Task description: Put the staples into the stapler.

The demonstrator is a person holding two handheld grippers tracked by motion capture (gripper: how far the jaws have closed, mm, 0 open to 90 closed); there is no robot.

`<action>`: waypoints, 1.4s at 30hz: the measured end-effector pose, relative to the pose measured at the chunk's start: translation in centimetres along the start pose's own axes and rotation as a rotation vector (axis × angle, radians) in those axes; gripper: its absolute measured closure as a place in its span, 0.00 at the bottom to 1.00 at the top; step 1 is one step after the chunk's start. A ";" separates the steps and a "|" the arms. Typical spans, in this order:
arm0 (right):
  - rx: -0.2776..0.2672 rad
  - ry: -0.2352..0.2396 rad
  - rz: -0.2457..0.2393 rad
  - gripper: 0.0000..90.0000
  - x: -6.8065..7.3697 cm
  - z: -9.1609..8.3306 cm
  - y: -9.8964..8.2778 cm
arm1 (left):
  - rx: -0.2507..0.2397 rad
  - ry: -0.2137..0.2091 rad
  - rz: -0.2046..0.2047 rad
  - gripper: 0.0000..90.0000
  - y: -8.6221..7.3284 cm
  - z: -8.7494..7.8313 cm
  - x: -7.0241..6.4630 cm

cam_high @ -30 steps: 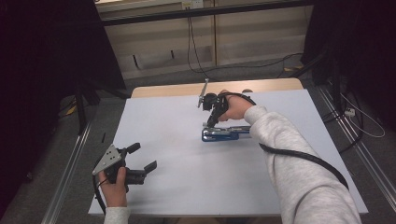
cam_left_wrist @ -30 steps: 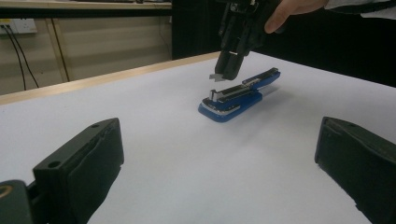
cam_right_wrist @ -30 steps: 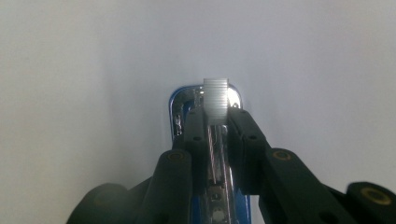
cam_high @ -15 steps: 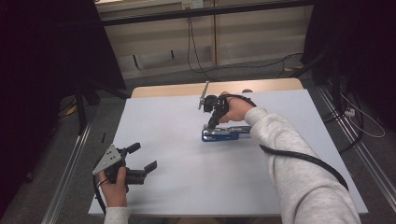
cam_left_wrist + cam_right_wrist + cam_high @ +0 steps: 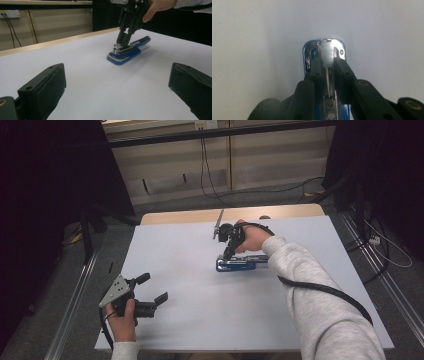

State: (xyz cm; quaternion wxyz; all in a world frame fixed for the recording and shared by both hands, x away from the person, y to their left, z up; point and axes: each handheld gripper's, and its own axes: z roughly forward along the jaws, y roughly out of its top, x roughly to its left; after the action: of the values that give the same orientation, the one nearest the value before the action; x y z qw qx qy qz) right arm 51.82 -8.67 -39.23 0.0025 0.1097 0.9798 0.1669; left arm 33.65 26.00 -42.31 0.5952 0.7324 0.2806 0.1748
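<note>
Nothing has shifted since the earlier frame: both your hands sit where they were, the stapler has not budged, and the right jaws hold the same narrow gap. A steady hold, then, not a transit; the work on the stapler's head looks to be mid-step rather than finished.

Tabletop [image 5: 190, 270]: pale sheet over a wooden top, the wood edge showing along the far side. Bare apart from the stapler and your two grippers.

Your right arm reaches from the lower right up to centre-far. Right gripper [image 5: 229, 251] points steeply down onto the front end of the stapler.

Left gripper [image 5: 152, 292] rests at the near-left, well apart from the work. Its jaws stand wide open, nothing between them, aimed across at the stapler.

Blue stapler [image 5: 242, 263]: lies flat near the tabletop's centre, long axis running left to right in the high view, metal nose toward the left.

Smallest detail, from the right gripper view: the right jaws are nearly closed, pinching the silver staple rail [image 5: 327, 53] at the nose from both sides. If you lift or pull now, expect the whole stapler to come along unless the base is pinned.
</note>
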 end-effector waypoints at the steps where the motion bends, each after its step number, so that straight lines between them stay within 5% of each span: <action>1: 0.000 -0.002 -0.001 0.87 0.0 0.0 0.0 | 0.000 0.000 0.000 0.01 0.0 0.0 0.0; 25: 0.008 0.009 0.007 0.86 0.0 0.6 0.0 | 0.009 -0.004 -0.006 0.01 -0.1 0.2 0.0; 34: -0.023 -0.017 0.015 0.73 -0.1 0.6 -0.3 | 0.022 -0.010 -0.005 0.01 -0.1 0.3 0.0; 42: -0.101 -0.042 0.096 0.55 0.0 -0.7 -1.7 | 0.034 -0.031 -0.011 0.01 -0.1 0.9 -0.1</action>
State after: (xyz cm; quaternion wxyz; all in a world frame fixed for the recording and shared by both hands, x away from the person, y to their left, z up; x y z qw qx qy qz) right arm 51.42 -10.48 -39.09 0.0208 0.1598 0.9635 0.2139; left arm 34.12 25.29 -42.61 0.5879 0.7435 0.2783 0.1551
